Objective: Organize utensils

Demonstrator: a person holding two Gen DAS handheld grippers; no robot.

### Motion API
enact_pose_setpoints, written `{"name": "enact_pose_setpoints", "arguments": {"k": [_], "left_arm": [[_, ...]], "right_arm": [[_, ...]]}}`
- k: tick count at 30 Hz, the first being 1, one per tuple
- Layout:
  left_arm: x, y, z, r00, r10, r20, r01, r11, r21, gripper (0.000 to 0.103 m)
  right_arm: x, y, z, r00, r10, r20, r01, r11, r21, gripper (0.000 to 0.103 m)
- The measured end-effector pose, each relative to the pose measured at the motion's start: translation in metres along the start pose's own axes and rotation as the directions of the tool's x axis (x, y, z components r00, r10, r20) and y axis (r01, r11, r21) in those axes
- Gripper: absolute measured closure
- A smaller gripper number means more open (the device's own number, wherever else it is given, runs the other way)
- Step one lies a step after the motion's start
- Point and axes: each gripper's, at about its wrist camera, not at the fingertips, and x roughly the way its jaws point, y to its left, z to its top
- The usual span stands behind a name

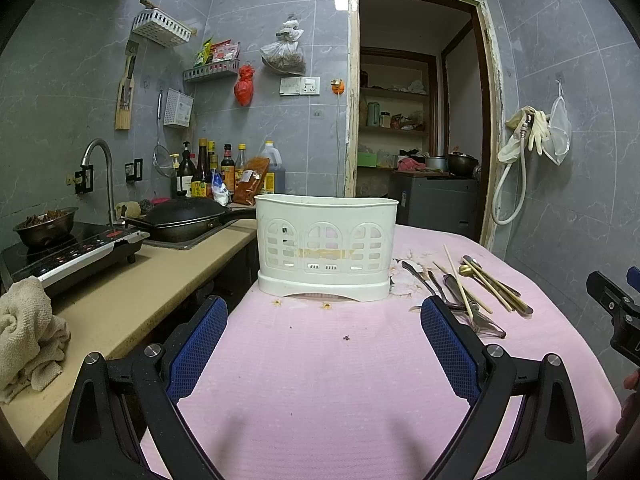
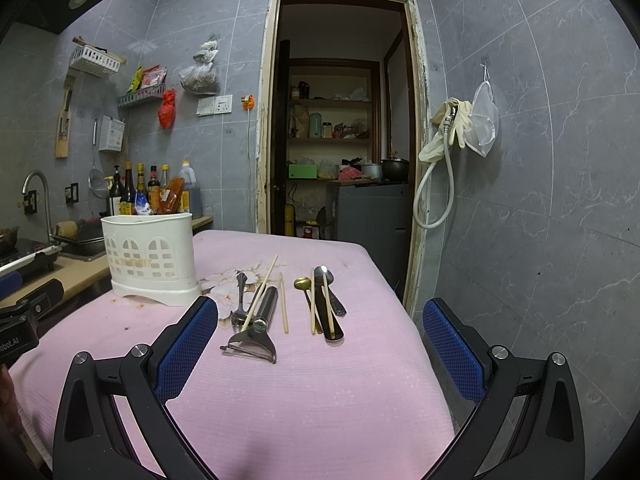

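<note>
Our left gripper (image 1: 324, 316) is spread wide with nothing between its blue pads, and our right gripper (image 2: 320, 320) gapes just as wide, also empty. Both hover over the pink-covered table (image 2: 304, 392). The white utensil holder (image 1: 326, 240) stands upright at the table's far left edge. Just beside it lie the fork (image 2: 241, 296), peeler (image 2: 256, 334), chopsticks (image 2: 283, 307) and spoons (image 2: 329, 304).
</note>
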Motion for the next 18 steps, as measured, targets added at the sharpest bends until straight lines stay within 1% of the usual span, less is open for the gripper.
{"name": "enact_pose_setpoints", "arguments": {"k": [13,18], "left_arm": [[-0.0008,-0.0002,-0.0005,1.000,-0.004,0.003,0.004,1.000,0.002,0.008],[0.0078,-0.0029,0.0034,1.000,0.004,0.014,-0.004,1.000,0.021,0.008]], "right_arm": [[0.0000,0.0025,-0.0014,1.000,0.000,-0.008,0.000,1.000,-0.004,0.000],[0.0068,0.0010,0.0045,1.000,0.002,-0.004,-0.002,1.000,-0.030,0.000]]}}
